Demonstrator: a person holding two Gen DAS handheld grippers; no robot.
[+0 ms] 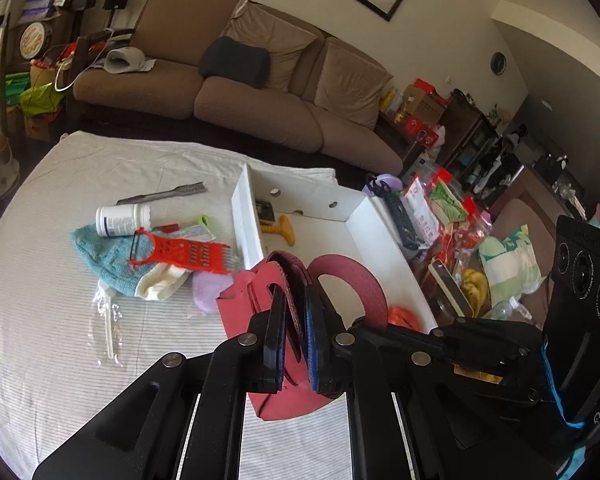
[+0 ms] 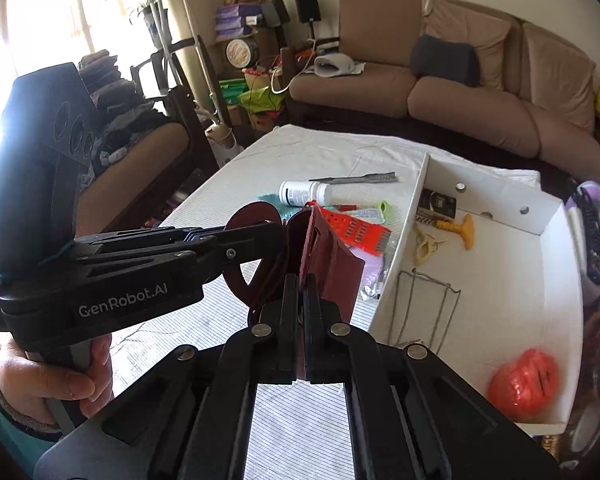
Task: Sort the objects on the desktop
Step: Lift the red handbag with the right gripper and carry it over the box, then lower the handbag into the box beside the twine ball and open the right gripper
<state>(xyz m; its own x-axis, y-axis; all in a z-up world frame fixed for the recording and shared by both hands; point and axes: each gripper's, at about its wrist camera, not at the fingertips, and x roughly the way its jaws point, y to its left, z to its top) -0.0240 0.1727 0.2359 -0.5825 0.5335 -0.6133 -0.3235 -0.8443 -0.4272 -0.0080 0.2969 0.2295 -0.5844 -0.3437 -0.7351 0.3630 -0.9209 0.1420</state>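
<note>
A dark red felt bag [image 1: 240, 304] with two looped handles hangs above the striped tablecloth [image 1: 40, 340], held from both sides. My left gripper [image 1: 295, 294] is shut on one handle strap. In the right wrist view my right gripper [image 2: 301, 280] is shut on the bag's [image 2: 340, 264] upper edge, and the left gripper [image 2: 274, 234] comes in from the left, clamped on the handle. A white cardboard box [image 1: 384, 240] stands open just beyond the bag. A white bottle [image 1: 122, 220], a red grater [image 1: 184, 254], a teal cloth [image 1: 100, 256] and a metal file [image 1: 164, 194] lie to the left.
Inside the box [image 2: 500, 272] lie a yellow corkscrew [image 2: 462, 230], a wire rack [image 2: 424, 308], a banana peel [image 2: 424, 248] and an orange bag [image 2: 524, 376]. A hand [image 2: 60, 384] holds the left gripper's handle. A brown sofa [image 1: 240, 112] stands behind the table, with packets [image 1: 440, 216] piled right of the box.
</note>
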